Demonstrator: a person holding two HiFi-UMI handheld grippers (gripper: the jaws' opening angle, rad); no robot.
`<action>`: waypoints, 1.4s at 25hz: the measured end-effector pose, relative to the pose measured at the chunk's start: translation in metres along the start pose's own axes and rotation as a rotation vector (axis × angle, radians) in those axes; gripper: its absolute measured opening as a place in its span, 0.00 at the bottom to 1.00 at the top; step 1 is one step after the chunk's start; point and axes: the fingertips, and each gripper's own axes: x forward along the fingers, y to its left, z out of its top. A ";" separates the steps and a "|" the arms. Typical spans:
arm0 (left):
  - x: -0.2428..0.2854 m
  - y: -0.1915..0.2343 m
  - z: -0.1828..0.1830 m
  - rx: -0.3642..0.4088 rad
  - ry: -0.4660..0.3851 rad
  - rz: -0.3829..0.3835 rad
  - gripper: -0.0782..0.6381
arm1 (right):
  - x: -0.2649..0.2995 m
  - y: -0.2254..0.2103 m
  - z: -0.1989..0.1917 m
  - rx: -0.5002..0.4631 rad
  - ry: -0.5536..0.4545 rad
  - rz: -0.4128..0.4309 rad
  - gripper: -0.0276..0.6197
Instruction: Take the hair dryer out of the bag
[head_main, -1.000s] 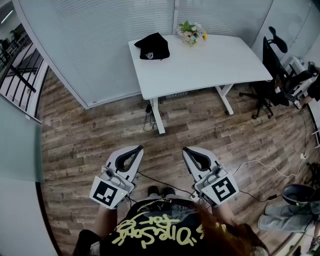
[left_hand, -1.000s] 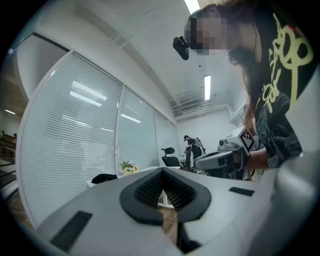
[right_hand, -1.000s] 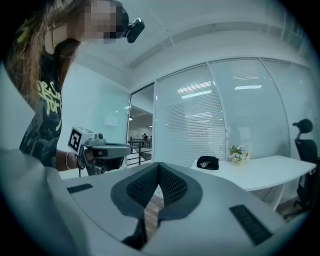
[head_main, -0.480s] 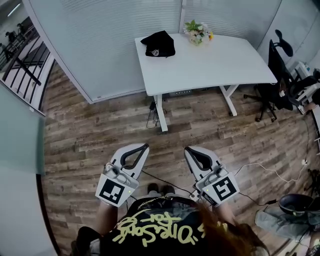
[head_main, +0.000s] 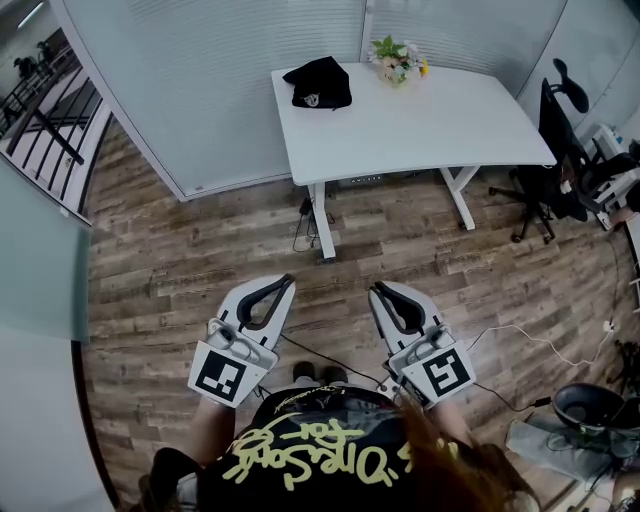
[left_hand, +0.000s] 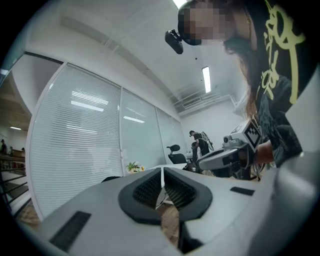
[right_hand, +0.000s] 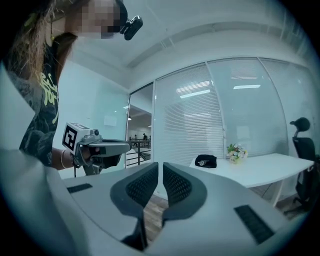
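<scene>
Open wood floor (head_main: 200, 260) between the person and the white desk (head_main: 430, 125), near edge unobstructed. Glass partition (head_main: 200, 90) along the left, office chair (head_main: 560, 150) off the desk's right end, cables (head_main: 520, 335) on the floor to the right.

Versus a second ago: desk sits slightly further right in the head view, grippers hardly moved.

Left gripper (head_main: 285, 284) jaws together, empty. Right gripper (head_main: 378, 290) jaws just opening, thin slit, nothing between. Both held level, side by side, aimed at the desk.

Black bag (head_main: 318, 84) on the desk's far left corner, beside the flower pot (head_main: 398, 60), well apart from both grippers. Hair dryer itself can't be made out.
</scene>
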 end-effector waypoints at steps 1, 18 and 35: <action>0.000 0.003 0.002 -0.015 -0.013 0.010 0.15 | 0.000 -0.001 0.003 0.008 -0.024 0.001 0.06; -0.003 0.029 0.004 -0.092 -0.088 0.115 0.67 | 0.002 -0.025 -0.004 0.016 -0.029 -0.085 0.51; -0.044 0.057 -0.005 -0.099 -0.090 0.102 0.67 | 0.027 0.003 -0.004 0.007 0.002 -0.120 0.51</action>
